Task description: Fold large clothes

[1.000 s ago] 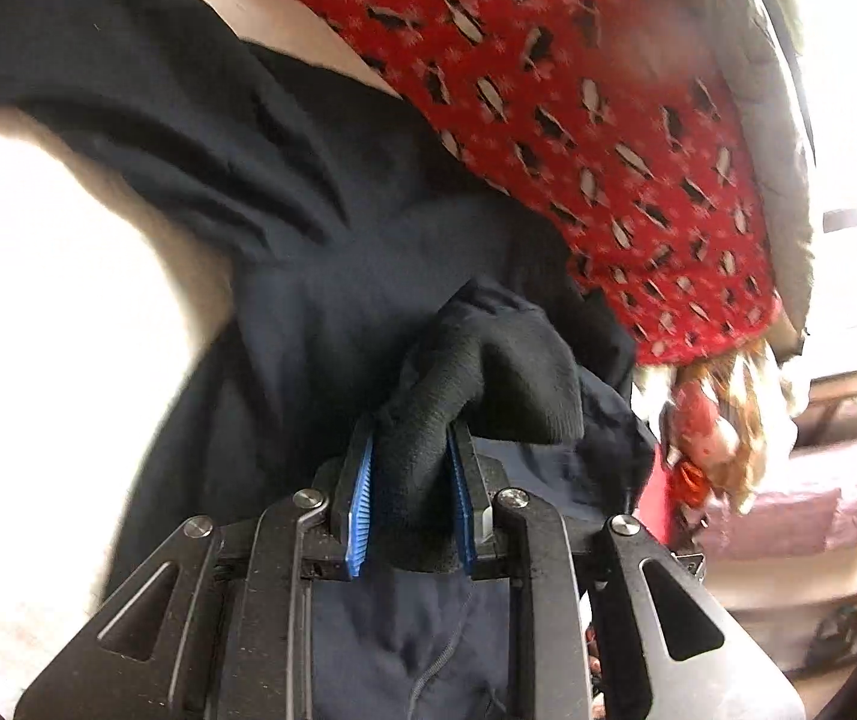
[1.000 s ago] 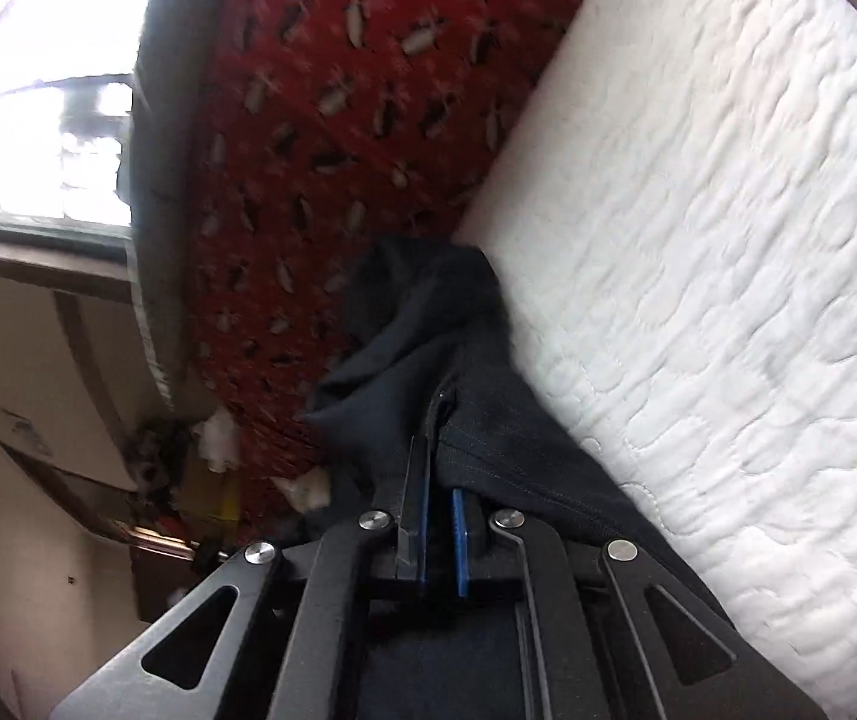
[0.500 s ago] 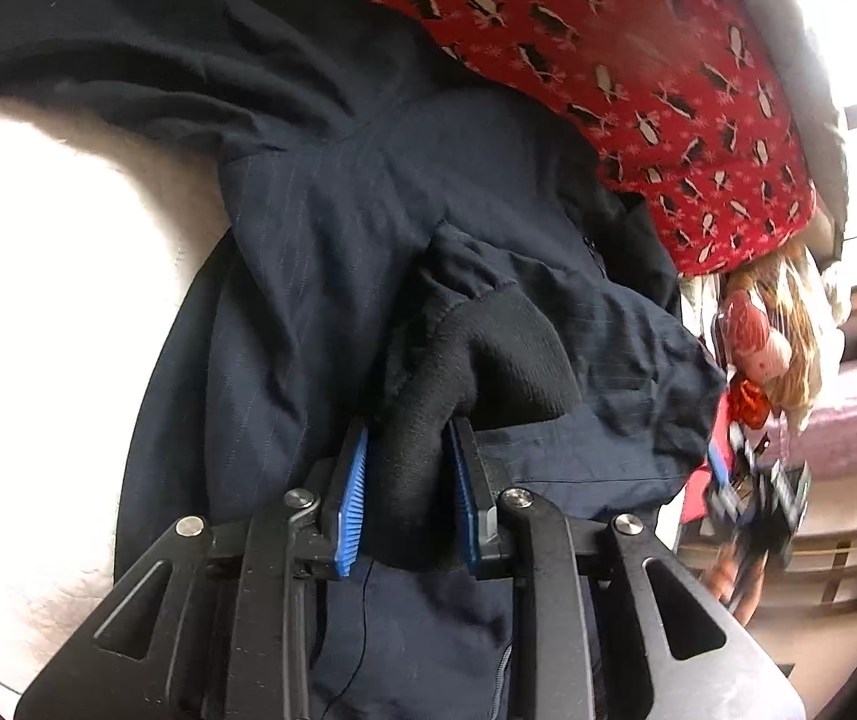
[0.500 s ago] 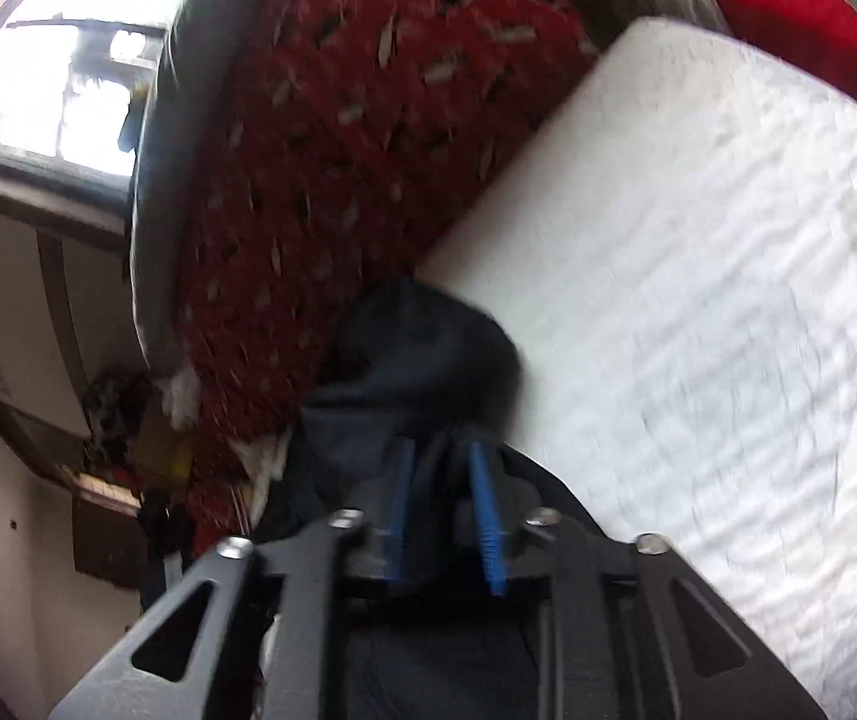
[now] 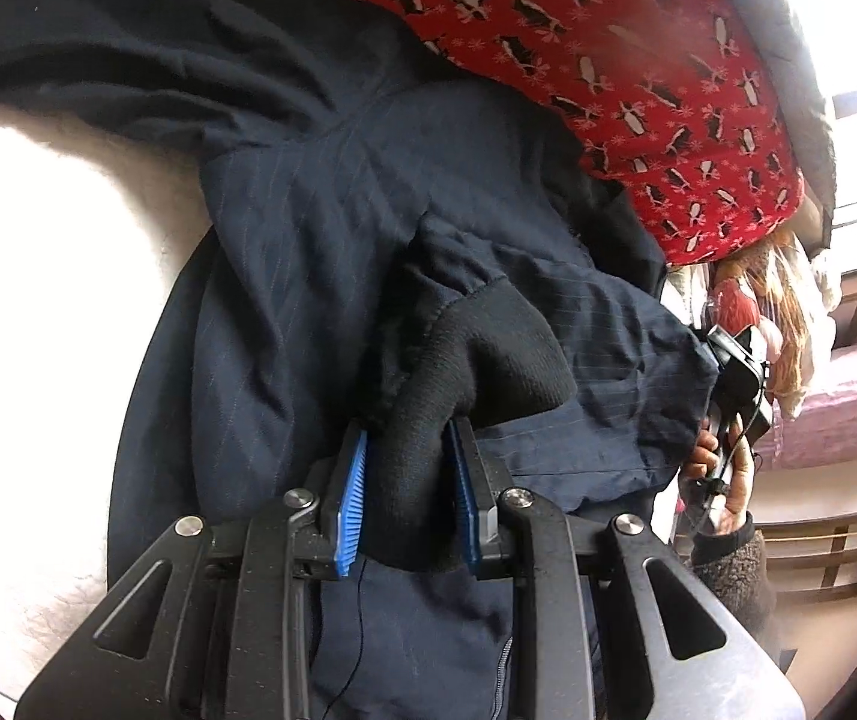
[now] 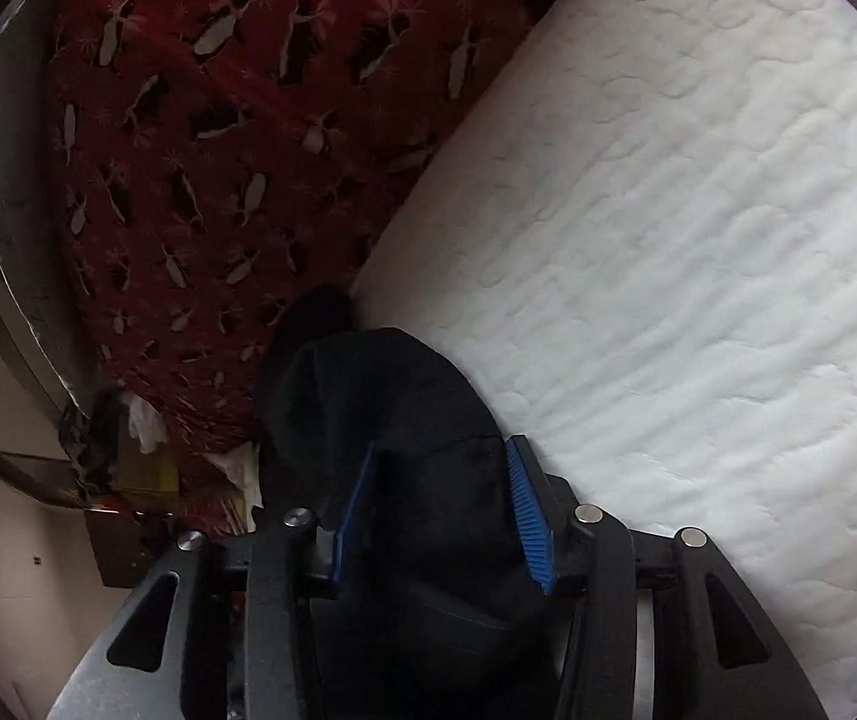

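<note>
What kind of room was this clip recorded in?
Most likely a bedroom. A white quilted mattress fills much of the right wrist view, a red penguin-print blanket is heaped along it beside a bright window, and a dark pinstriped jacket lies spread on the bed.

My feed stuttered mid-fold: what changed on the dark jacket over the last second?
The right gripper let go of the dark navy pinstriped jacket; its jaws now stand wide around loose cloth, and it swung toward the red penguin-print blanket. The left gripper stays clamped on the black knit cuff.

Jacket on mattress, beside blanket
</note>
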